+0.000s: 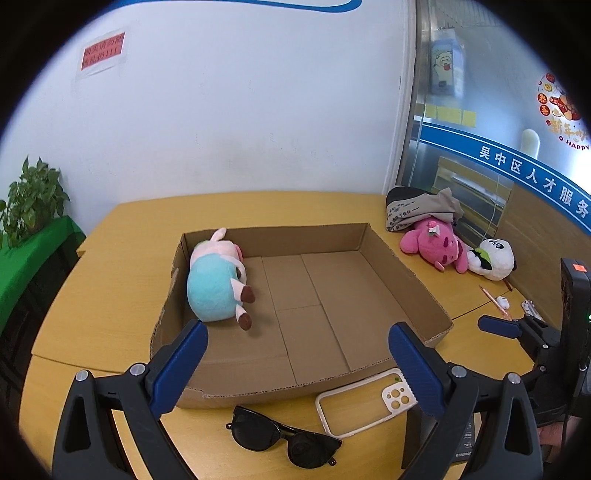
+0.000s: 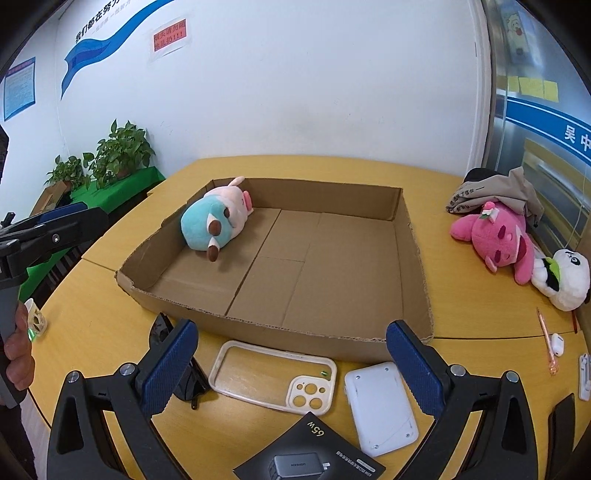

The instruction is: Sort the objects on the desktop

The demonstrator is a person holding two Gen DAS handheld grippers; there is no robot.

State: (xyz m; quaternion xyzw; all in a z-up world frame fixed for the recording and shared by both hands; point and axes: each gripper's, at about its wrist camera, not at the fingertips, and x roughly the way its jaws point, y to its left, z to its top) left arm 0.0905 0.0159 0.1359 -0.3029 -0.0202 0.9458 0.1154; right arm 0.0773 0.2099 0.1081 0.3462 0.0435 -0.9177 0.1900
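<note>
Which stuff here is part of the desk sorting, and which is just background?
For the job: cardboard box, blue-pink plush, sunglasses, phone case, white pad, charger box, pink plush, panda plush.

Background: potted plants, red wall notice, sticky notes.

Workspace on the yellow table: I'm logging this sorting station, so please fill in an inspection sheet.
Surface: yellow wooden table, seams visible.
Job's things: shallow cardboard box holding a teal-and-pink plush pig; black sunglasses, cream phone case, white flat device, black charger packaging in front.
Clutter: pink plush, panda plush, grey cloth, pink pen.
Grippers: left gripper and right gripper open, empty.
Cables: thin white cable by the wall.
Surroundings: potted plants, white wall.
</note>
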